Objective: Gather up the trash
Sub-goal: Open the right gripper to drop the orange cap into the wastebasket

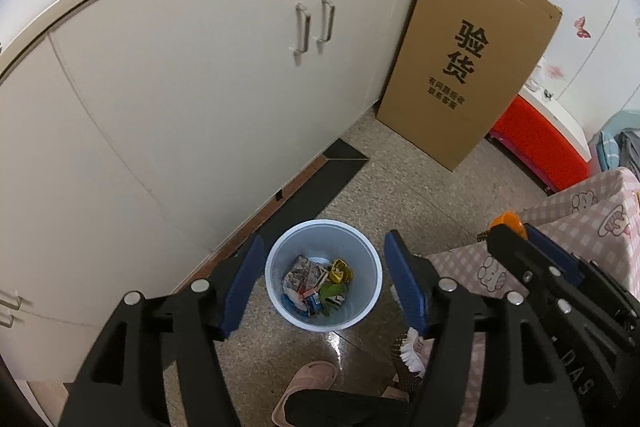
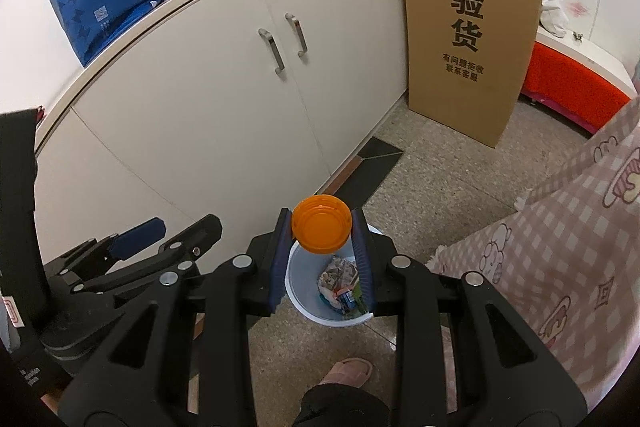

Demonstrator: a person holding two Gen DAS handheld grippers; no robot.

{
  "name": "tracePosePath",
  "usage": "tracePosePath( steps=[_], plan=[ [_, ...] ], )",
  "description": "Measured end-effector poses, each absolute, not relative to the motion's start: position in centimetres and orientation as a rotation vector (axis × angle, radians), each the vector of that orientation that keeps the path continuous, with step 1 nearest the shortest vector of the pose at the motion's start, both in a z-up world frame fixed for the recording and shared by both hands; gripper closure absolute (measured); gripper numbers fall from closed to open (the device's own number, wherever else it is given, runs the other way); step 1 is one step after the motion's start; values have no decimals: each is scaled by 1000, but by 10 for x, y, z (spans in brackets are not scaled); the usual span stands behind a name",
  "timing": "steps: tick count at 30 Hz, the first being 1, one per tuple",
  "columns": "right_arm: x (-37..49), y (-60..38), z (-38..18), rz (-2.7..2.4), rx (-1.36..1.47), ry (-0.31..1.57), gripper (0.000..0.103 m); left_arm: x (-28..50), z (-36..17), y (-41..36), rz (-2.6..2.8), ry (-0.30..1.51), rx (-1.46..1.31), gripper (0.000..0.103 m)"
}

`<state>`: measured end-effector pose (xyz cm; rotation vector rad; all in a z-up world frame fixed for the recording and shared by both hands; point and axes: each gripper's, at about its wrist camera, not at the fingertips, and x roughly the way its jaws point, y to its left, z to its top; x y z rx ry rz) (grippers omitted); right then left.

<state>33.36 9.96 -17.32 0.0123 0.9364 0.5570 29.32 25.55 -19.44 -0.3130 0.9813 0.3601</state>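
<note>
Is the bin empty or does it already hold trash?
Holds trash: crumpled wrappers cover the bottom of the bin.

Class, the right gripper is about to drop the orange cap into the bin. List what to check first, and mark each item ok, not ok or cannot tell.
1. Orange cap gripped between the right gripper fingers: ok.
2. Cap over the bin opening: cannot tell; it appears near the far rim.
3. Bin upright with room left above the trash: ok.
4. Left gripper open and empty: ok.
5. Left gripper out of the drop path: cannot tell.
6. Slipper clear of the bin: ok.
</note>
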Motion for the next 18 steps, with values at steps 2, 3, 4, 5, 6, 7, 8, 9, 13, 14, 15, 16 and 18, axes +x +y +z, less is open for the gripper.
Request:
tracePosePath(
  steps=[2, 3, 4, 5, 6, 7, 8, 9, 13, 14, 15, 16, 18],
  plan=[
    [335, 104, -173, 568, 21, 930, 73, 290, -194, 260, 384, 978, -319, 39],
    [336, 105, -173, 571, 23, 925, 72, 288, -194, 263, 395, 977, -322, 39],
    [337, 108, -173, 576, 27, 920, 70, 287, -194, 267, 415, 977, -328, 39],
    [338, 110, -173, 583, 34, 914, 50, 287, -194, 270, 432, 978, -330, 39],
    [340, 112, -174, 580, 45, 906, 32, 286, -193, 274, 451, 978, -332, 38],
    [341, 113, -175, 564, 48, 899, 30, 284, -193, 278, 478, 977, -340, 38],
    [342, 113, -175, 558, 51, 900, 31, 283, -194, 282, 498, 977, -347, 37],
    [343, 113, -177, 560, 62, 910, 31, 282, -194, 286, 511, 978, -357, 37],
    [341, 109, -177, 552, 63, 915, 31, 280, -197, 293, 531, 989, -371, 37],
    [339, 106, -176, 551, 67, 918, 31, 280, -197, 293, 528, 991, -376, 37],
    [338, 104, -175, 547, 68, 915, 31, 280, -197, 292, 522, 992, -382, 37],
    [337, 100, -173, 542, 66, 910, 31, 280, -197, 291, 514, 993, -388, 36],
    [334, 91, -167, 529, 62, 899, 31, 280, -193, 286, 490, 989, -398, 36]
  ],
)
